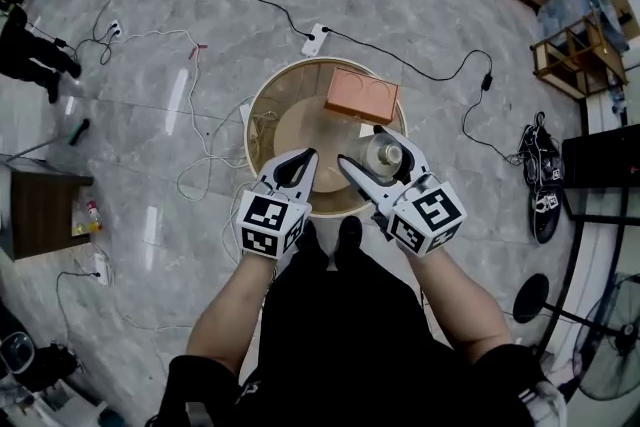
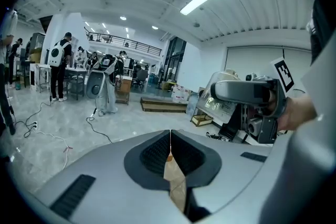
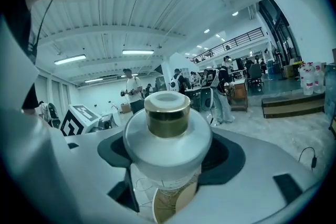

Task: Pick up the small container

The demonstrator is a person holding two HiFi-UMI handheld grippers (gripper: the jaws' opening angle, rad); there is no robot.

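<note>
Your right gripper is clamped on the small container at its frosted body, below the gold collar, so it rides upright above the round table. Your left gripper is closed on nothing — parked alongside, clear of the lift.

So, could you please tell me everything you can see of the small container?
The small container is a squat, rounded jar of frosted whitish material with a gold-coloured collar and a white top. It stands upright, clamped at its sides between the jaws of the right gripper, over the round wooden table.
</note>
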